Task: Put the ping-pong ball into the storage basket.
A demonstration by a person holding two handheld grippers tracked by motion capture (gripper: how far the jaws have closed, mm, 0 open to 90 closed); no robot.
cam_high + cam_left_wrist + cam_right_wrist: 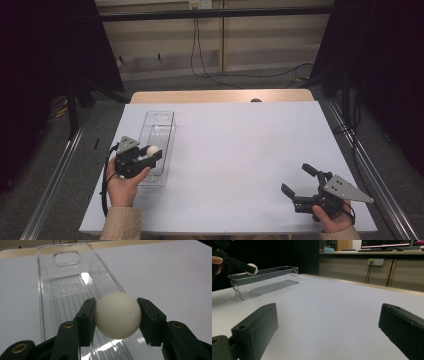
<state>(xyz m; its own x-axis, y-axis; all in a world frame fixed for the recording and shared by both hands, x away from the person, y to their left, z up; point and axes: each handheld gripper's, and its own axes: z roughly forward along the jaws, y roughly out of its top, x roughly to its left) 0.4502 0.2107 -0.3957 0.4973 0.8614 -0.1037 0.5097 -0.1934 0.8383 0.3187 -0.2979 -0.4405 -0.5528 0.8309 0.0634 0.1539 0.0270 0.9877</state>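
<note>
A: One white ball is all there is to move, and it sits clamped between the jaws of the left gripper, both pads pressed against its sides.

B: Where does that put it?

A: Above the near end of the clear plastic bin, over the opening and not touching the ribbed floor. In the right gripper view the ball hangs about level with the bin's rim.

B: So how far along would you say it is?

A: By my reading, the pick-up and the carry are done. What is left is the release into the bin, and perhaps a little lowering first so the ball doesn't bounce out.

B: And the other hand?

A: The right gripper rests well apart, near the right front corner of the white worktop, its jaws spread wide with nothing between them.

B: Anything you can't make out?

A: Several things. The bin is transparent, so from the high view its walls blur into the worktop and I cannot tell exactly how far inside the rim the ball hangs. The ball hides the part of the bin floor straight beneath it. The left hand covers most of the gripper body, and both forearms are cut off at the bottom edge.
</note>
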